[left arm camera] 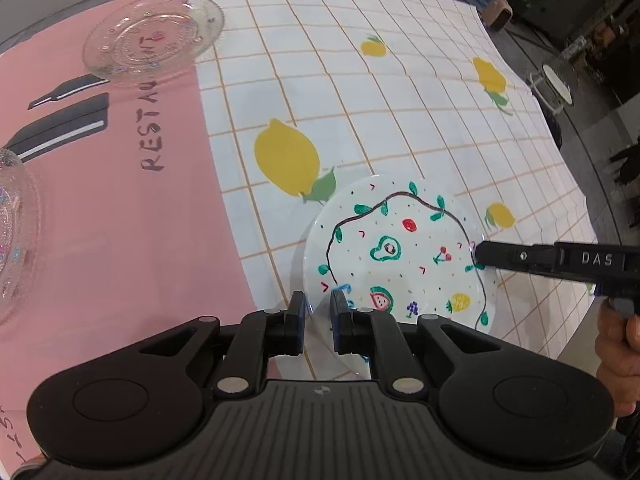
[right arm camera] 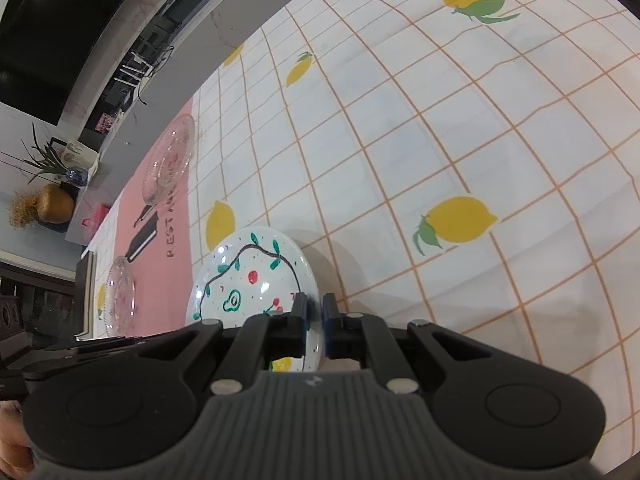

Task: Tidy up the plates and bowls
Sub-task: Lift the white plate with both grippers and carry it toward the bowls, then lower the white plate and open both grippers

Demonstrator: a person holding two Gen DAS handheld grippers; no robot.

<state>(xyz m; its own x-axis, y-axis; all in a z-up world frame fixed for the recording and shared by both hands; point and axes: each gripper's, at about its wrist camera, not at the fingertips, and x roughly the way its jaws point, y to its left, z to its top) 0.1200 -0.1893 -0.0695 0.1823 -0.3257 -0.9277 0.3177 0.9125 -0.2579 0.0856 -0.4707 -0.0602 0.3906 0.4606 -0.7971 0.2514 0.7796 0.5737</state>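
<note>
While both pinch its rim, each hand-held gripper [left arm camera: 318, 308] [right arm camera: 315, 312] carries the painted plate [left arm camera: 400, 256].

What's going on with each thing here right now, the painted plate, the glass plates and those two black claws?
Painted plate: gripped by its rim on two sides, above the lemon tablecloth.
Left gripper: shut on the plate's near rim.
Right gripper: shut on the opposite rim.
Far glass plate: resting flat on the pink mat, untouched.
Near glass plate: resting on the mat, partly out of view.

Black tool [left arm camera: 318, 308], blue pads, silver screws
</note>
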